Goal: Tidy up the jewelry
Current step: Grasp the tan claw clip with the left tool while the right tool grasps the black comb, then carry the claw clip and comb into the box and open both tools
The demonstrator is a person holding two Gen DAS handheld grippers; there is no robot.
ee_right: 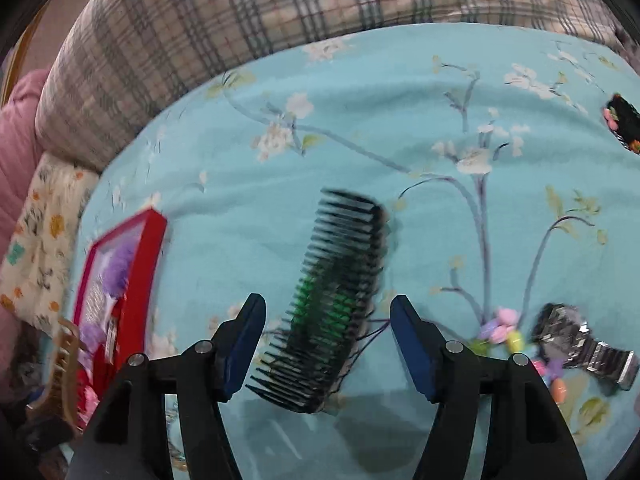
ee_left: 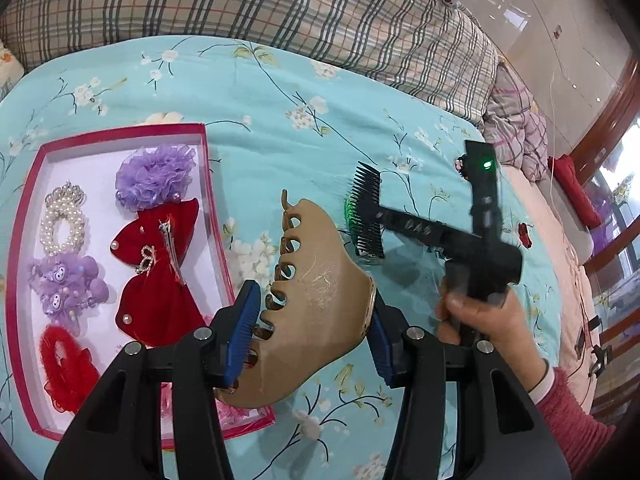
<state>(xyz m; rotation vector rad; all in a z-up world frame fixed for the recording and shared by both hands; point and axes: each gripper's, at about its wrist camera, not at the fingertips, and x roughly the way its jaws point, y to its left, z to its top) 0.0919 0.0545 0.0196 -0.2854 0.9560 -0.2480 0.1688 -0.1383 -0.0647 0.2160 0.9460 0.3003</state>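
Observation:
My left gripper [ee_left: 312, 332] is shut on a large tan claw hair clip [ee_left: 316, 300], held above the bedspread beside the red-rimmed box [ee_left: 208, 184]. The box holds a purple ruffle flower [ee_left: 154, 174], a red bow [ee_left: 160, 276], a pearl ring [ee_left: 64, 220], a purple plush piece [ee_left: 68, 280] and a red scrunchie [ee_left: 66, 368]. My right gripper [ee_right: 328, 344] is open just above a black comb with green teeth [ee_right: 332, 300] that lies on the bedspread. The comb also shows in the left wrist view [ee_left: 366, 216], and the clip in the right wrist view [ee_right: 64, 364].
A plaid quilt [ee_left: 280, 4] lies along the far side of the floral blue bedspread [ee_left: 280, 120]. A silver watch [ee_right: 588, 348], pastel beads [ee_right: 508, 330] and a black flowered clip [ee_right: 622, 120] lie to the right. A small red piece [ee_left: 524, 234] lies further right.

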